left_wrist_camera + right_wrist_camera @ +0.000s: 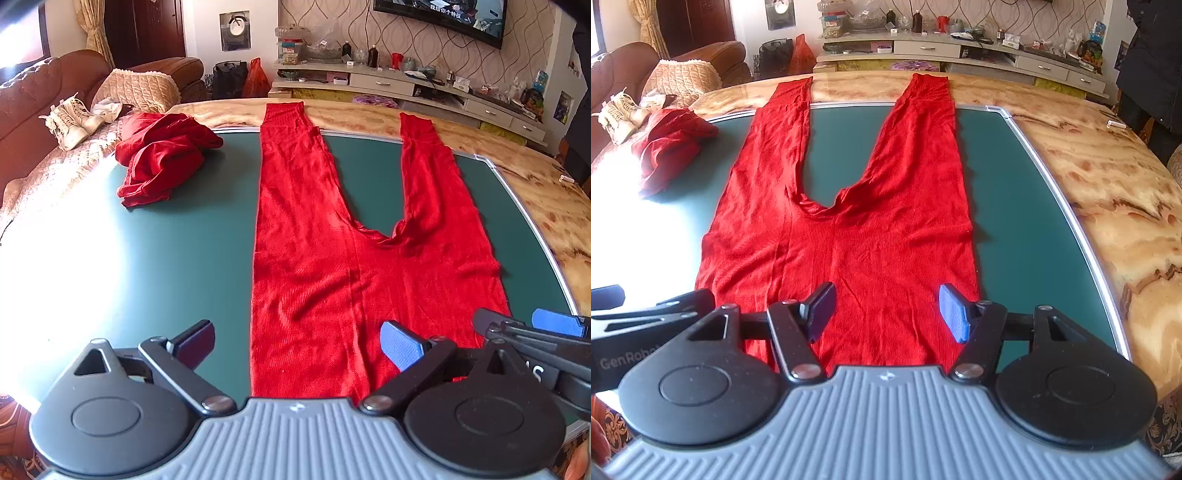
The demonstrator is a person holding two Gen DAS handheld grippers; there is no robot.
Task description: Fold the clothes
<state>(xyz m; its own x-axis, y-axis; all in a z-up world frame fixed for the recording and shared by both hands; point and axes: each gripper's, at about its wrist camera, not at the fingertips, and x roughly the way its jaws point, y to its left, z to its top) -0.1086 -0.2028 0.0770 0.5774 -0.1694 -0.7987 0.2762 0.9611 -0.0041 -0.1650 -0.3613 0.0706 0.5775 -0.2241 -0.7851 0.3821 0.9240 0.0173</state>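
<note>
Looking along both claws, we see the table (535,206), a wood-grain top with a dark green mat (184,240) laid over it. Spread flat on the mat are red leggings (849,236), waistband toward us, the two legs running away and their cuffs lying past the mat's far edge on the bare wood. A crumpled red garment (162,155) sits on the mat's far left corner, well apart from the leggings.

We hold the left claw (301,345) level and low over the near left part of the waistband, jaws spread wide, gripping nothing. Our right claw (888,312) hovers just beside it over the waistband's right half, also wide open and empty; its blue pad (559,323) shows at the right edge of the left wrist view.
</note>
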